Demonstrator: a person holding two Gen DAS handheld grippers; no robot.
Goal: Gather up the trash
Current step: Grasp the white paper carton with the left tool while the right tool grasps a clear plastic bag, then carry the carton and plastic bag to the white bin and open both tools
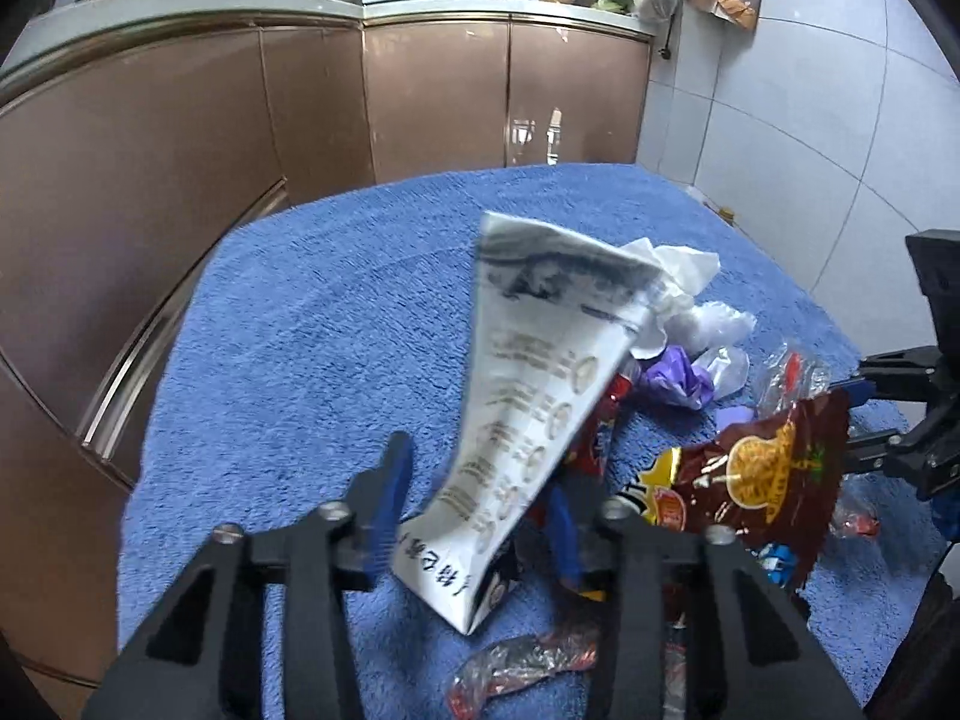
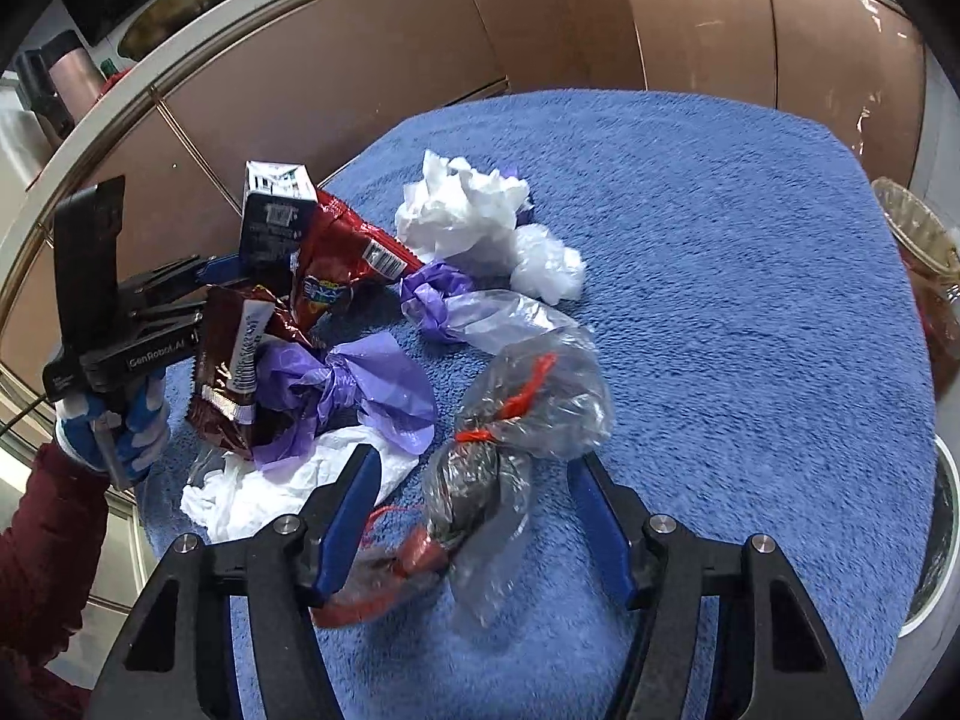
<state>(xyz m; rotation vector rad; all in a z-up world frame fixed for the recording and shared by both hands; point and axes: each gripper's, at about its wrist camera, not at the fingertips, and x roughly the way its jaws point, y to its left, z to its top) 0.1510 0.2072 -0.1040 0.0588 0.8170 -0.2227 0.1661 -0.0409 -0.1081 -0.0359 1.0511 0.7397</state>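
A flattened white carton (image 1: 528,396) with black print stands tilted between the fingers of my left gripper (image 1: 480,480), which is shut on its lower end; a red wrapper (image 1: 600,438) is pressed beside it. The right wrist view shows the same carton (image 2: 276,222) upright in the left gripper (image 2: 204,288). A brown snack wrapper (image 2: 231,360) hangs in front of it. My right gripper (image 2: 474,459) is open, its blue fingers on either side of a clear bag with a red tie (image 2: 528,396) without touching it. Crumpled white tissue (image 2: 456,210) and purple bags (image 2: 360,390) lie nearby.
All the trash lies on a table covered with a blue towel (image 2: 720,240). Brown cabinet fronts (image 1: 180,180) curve round its far and left sides. A bag-lined container (image 2: 924,276) stands past the table's right edge. A gloved hand (image 2: 120,426) with a dark red sleeve holds the left gripper.
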